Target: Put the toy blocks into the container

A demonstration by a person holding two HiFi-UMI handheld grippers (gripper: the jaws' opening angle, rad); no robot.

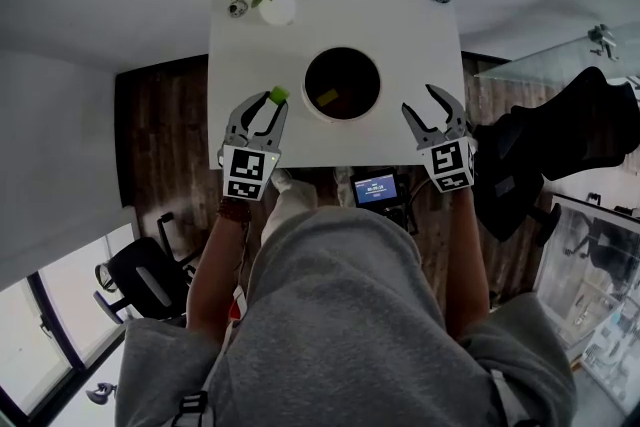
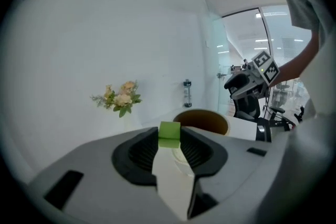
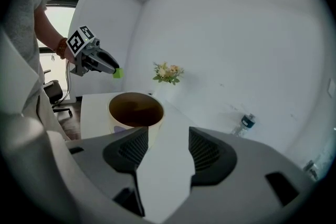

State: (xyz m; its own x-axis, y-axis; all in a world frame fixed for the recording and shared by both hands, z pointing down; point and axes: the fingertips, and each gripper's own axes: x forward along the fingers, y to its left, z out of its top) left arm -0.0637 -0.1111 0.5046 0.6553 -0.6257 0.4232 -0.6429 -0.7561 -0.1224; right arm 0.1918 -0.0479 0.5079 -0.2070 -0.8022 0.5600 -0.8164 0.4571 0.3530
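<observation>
The left gripper (image 1: 266, 107) pinches a green toy block (image 1: 278, 95) between its jaw tips, holding it in the air above the white desk (image 1: 420, 35), just left of the round container (image 1: 304, 87). The right gripper (image 1: 424, 107) hovers on the far side, jaws wide apart and empty. A yellow block (image 1: 327, 97) already lies inside; no loose blocks show on the desk, so this drop looks like the last.
</observation>
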